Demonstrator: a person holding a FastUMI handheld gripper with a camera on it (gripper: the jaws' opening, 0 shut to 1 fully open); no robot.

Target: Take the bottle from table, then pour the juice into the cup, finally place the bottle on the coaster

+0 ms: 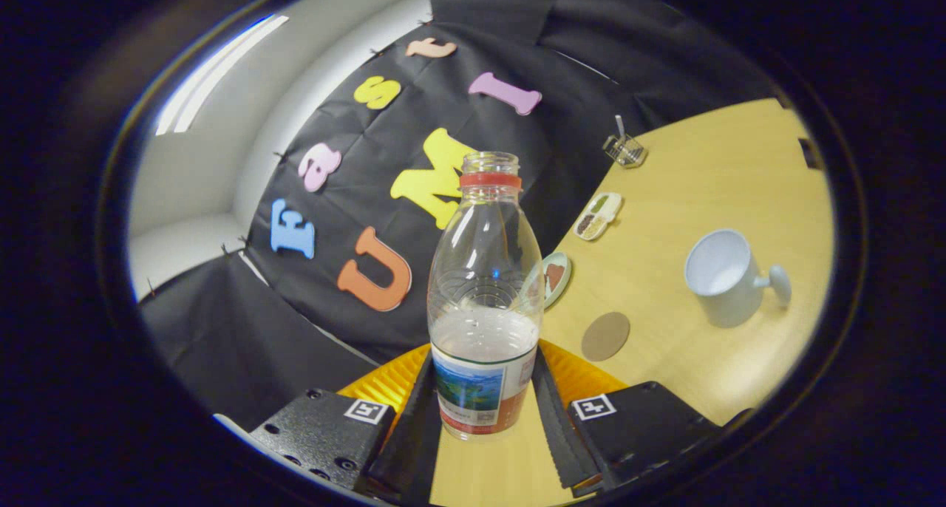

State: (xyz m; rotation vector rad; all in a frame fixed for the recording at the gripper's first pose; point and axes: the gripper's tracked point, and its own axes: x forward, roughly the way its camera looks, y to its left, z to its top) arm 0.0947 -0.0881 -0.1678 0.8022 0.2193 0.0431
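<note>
The bottle [484,293] is clear plastic, uncapped, with a red ring around its neck and a printed label wrapped round its lower part; a pale liquid fills roughly its lower third. It stands between the two fingers [415,426] of the gripper [484,411], which are clamped on its labelled base from either side. The whole scene sits tilted in the gripper view, and whether the bottle's base touches the wooden counter [709,174] cannot be told.

One round brown coaster [605,336] lies flat on the counter just beyond the fingers, on their right. Further right stands one white cup [726,276] with a handle, its inside looking empty. Behind the bottle lies one small oval dish [556,276], partly hidden by it. Beyond that is one divided tray [598,216] with two compartments, and further still one small clear container [624,149] near the counter's far edge.
</note>
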